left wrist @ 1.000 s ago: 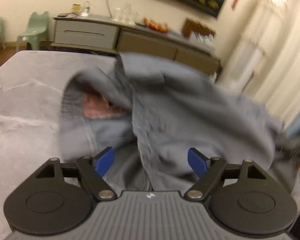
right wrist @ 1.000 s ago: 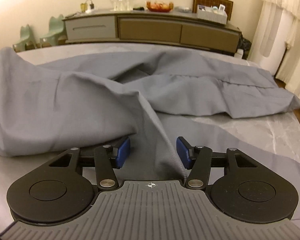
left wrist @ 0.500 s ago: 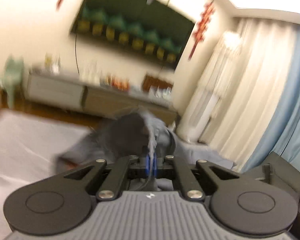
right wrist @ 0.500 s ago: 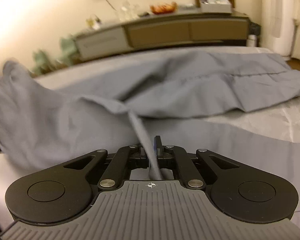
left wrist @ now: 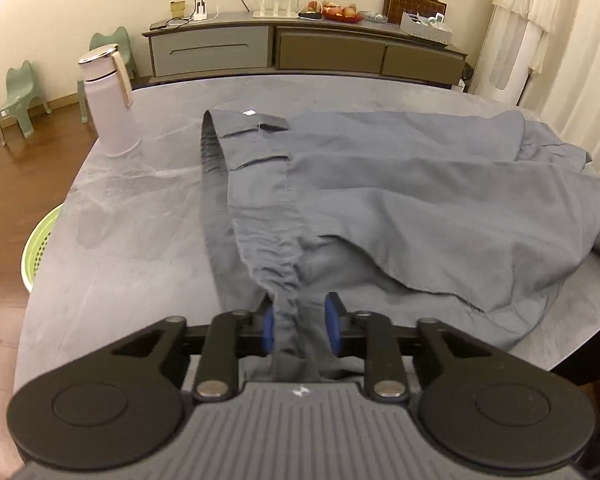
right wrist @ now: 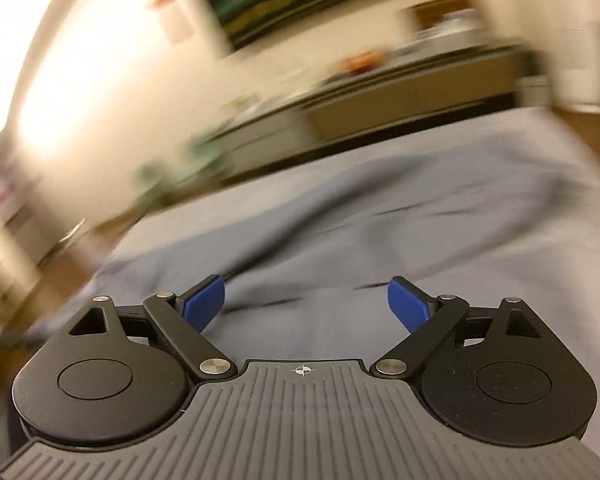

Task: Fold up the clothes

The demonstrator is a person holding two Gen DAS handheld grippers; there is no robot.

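— Looking across the surface (left wrist: 112, 216), we see one pair of grey trousers (left wrist: 380, 200) now spread flat mid-surface, no longer bunched as a second ago; the first fold seems laid.

— Our left tool (left wrist: 300, 322), clamped a moment ago, is opening, waistband still between its pads. Our right tool (right wrist: 306, 304) is opening wide, empty. One bottle (left wrist: 108, 100) at the far left corner.

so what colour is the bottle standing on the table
Pale lilac, with a silver lid: the bottle shows best in the left wrist view.
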